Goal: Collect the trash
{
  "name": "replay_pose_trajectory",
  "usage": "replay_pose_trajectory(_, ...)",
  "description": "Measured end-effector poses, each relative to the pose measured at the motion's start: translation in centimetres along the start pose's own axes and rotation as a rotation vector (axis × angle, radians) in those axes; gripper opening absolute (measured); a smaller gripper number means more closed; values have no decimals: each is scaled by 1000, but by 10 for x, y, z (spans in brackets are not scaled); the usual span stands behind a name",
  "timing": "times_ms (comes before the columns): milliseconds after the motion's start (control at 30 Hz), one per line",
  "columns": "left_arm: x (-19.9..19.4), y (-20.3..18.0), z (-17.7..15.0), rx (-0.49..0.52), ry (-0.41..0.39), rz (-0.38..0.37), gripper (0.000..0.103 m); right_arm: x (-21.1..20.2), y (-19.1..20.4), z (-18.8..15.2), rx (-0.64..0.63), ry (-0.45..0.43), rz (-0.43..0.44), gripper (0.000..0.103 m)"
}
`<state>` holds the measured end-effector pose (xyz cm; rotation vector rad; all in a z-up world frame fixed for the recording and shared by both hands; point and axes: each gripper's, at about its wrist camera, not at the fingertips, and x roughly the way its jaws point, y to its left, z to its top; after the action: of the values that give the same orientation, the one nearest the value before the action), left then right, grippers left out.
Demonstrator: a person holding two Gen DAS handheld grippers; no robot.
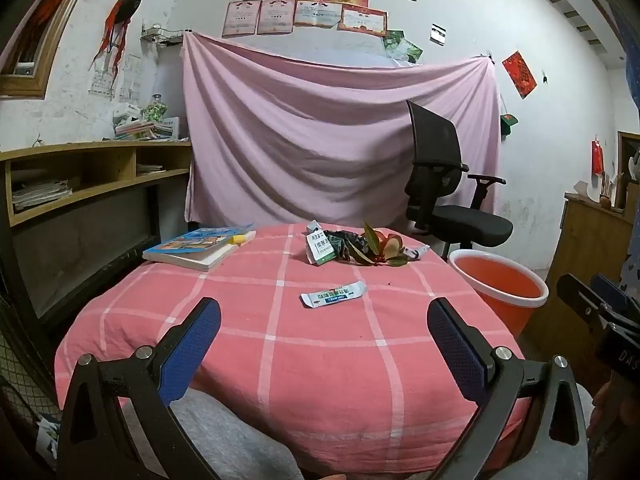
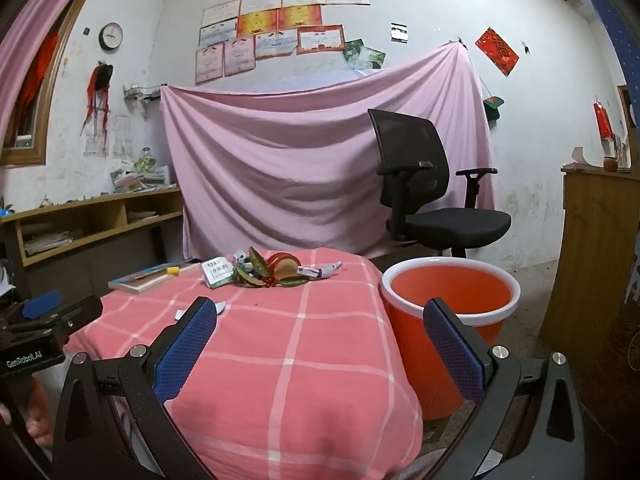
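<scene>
Both tools hung short of the trash with nothing taken yet. The left gripper (image 1: pixel 324 354) had its blue-padded jaws spread wide and empty over the near half of the surface draped in pink checked cloth (image 1: pixel 304 400); the right gripper (image 2: pixel 320 354) was spread just as wide, straddling the cloth's right edge and the round orange plastic bucket with a white rim (image 2: pixel 452 300).

The flat white-and-green foil sachet (image 1: pixel 333 294) lay alone at twelve o'clock from the left jaws, near the cloth's centre. Beyond it, also at twelve o'clock, sat the heap of crumpled packets, red-green leaves and fruit peel (image 1: pixel 356 248).

The sachet lay flat on soft fabric, so closing pads would likely pinch a fold of cloth with it and drag the cover. The heap was loose; a grab probably lifts some and scatters leaves. The blue-covered paperback book (image 1: pixel 196 248) at ten o'clock was no trash and could be swept up. The bucket stood off the surface at two o'clock, so an early release would drop litter onto the floor.
</scene>
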<state>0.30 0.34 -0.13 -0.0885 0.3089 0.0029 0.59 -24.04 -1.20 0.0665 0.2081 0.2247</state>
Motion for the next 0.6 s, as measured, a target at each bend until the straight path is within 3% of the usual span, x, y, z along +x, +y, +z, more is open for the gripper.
replay_pose_trajectory(600,-5,-2,-1,-1,-5,-1,101,0,0,-1,-1,-1,1,103)
